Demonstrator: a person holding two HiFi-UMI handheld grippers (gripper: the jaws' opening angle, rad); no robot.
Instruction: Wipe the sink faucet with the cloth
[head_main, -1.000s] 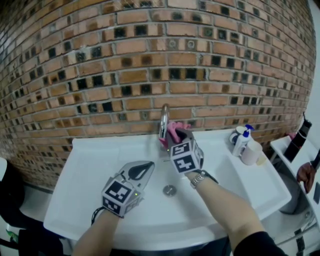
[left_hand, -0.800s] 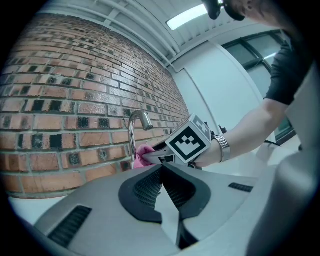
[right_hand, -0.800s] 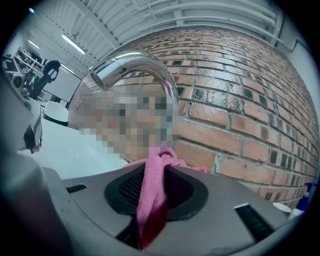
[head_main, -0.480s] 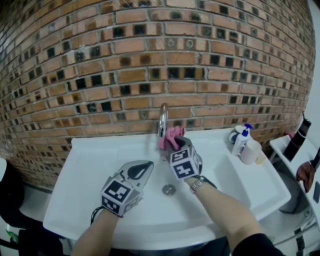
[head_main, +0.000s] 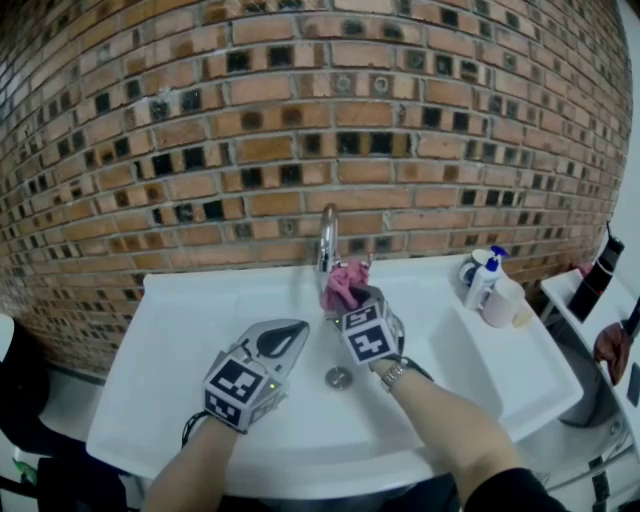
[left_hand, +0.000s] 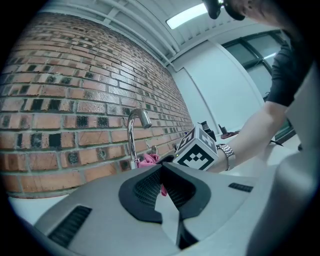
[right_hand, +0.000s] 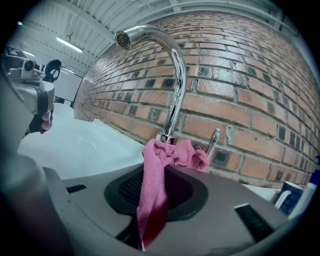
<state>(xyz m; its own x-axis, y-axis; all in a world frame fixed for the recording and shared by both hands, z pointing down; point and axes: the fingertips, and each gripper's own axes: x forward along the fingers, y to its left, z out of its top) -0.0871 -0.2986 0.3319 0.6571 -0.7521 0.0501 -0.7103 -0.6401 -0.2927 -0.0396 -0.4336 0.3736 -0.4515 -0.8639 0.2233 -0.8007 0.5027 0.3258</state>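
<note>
Cloth (right_hand: 159, 167) gripped in the right tongs (head_main: 352, 298) beside the faucet base (right_hand: 166, 136)

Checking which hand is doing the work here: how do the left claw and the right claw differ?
The left claw is shut on nothing; the right claw is shut on the pink cloth. The left claw hangs over the sink basin, apart from the faucet; the right claw is up at the faucet's base, with the cloth bunched beside it. Both point toward the brick wall.
</note>
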